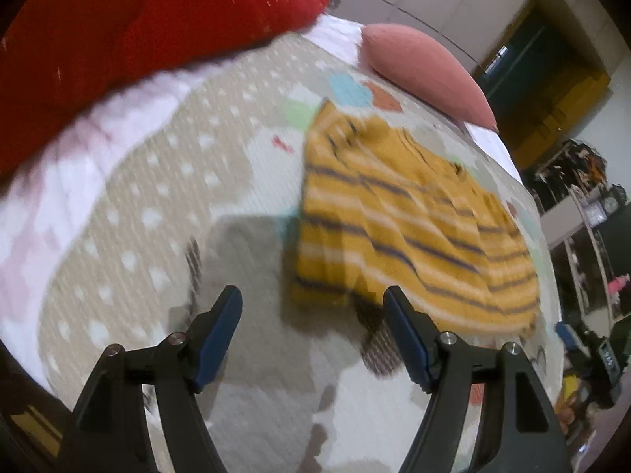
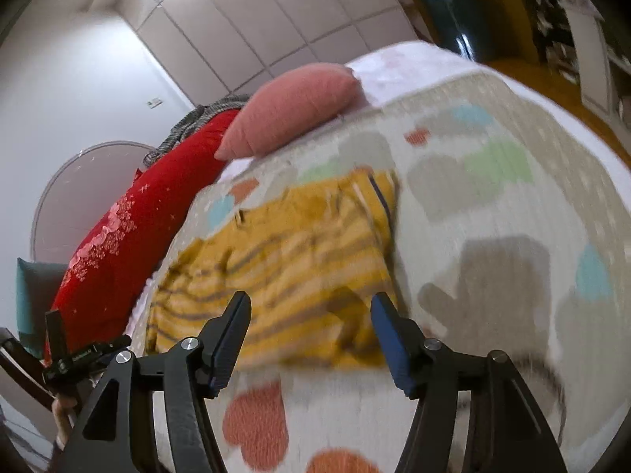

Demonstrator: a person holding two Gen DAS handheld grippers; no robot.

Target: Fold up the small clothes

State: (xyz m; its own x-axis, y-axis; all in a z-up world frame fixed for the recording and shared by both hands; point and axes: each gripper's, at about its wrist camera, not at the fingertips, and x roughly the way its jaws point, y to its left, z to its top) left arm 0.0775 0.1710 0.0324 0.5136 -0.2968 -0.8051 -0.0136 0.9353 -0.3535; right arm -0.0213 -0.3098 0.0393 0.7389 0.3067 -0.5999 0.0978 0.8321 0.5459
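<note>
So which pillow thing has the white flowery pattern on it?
The big red cushion does: white and pink flowery prints speckle its cover. The smaller pink pillow beside it is plain, with no pattern. Both lie at the far edge of the bed, beyond the striped yellow garment.

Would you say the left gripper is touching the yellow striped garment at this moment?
Apart. In the left wrist view the left gripper stands open with only the patterned blanket between its fingertips, and the yellow striped garment lies beyond them, unheld.

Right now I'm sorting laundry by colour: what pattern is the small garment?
Mustard yellow garment with white and dark stripes, clearest in left wrist view.
</note>
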